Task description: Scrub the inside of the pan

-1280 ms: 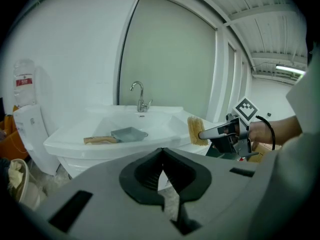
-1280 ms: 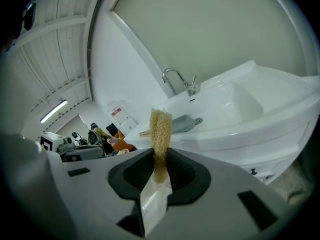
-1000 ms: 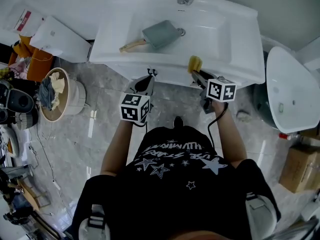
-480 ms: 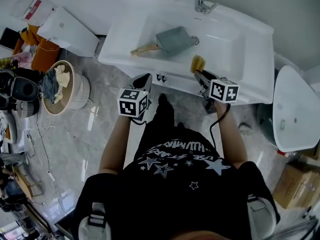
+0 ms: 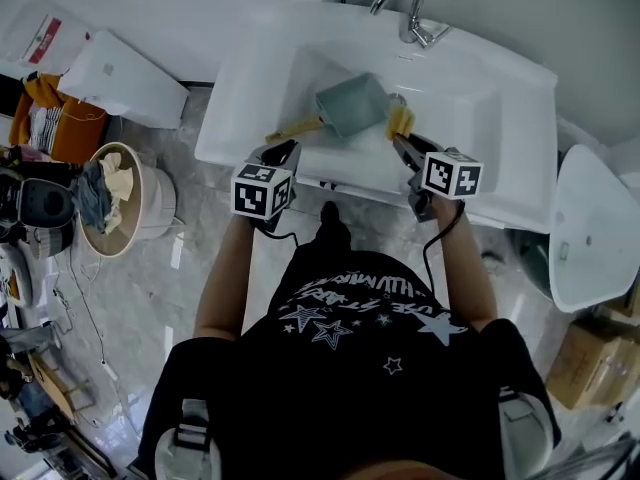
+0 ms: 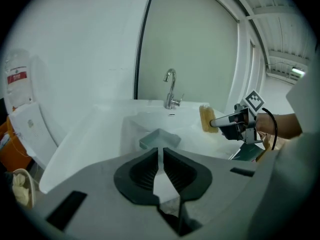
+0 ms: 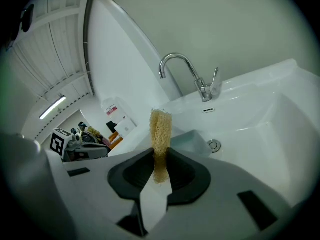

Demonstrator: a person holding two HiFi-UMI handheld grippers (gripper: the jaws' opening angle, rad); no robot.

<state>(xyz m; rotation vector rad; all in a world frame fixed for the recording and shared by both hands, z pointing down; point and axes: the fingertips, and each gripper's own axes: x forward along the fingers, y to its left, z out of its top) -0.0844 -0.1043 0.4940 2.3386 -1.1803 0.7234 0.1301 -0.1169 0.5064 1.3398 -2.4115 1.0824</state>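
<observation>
A grey square pan [image 5: 352,105] with a wooden handle [image 5: 292,129] lies in the white sink [image 5: 470,118]; it also shows as the pan [image 6: 159,138] and the pan [image 7: 192,140] in the gripper views. My right gripper [image 5: 399,144] is shut on a yellow loofah sponge [image 5: 400,121], held upright over the sink's front edge, just right of the pan; the sponge [image 7: 160,134] stands between its jaws. My left gripper [image 5: 281,154] is shut and holds nothing, at the sink's front edge below the pan handle.
A chrome faucet [image 5: 405,8] stands at the back of the sink, with the drain [image 7: 214,145] below it. A round basket [image 5: 120,193] of cloths sits on the marble floor at left. A white toilet [image 5: 592,228] stands at right.
Both grippers have come closer to the sink and now reach its front edge. The sponge has moved up beside the pan.
</observation>
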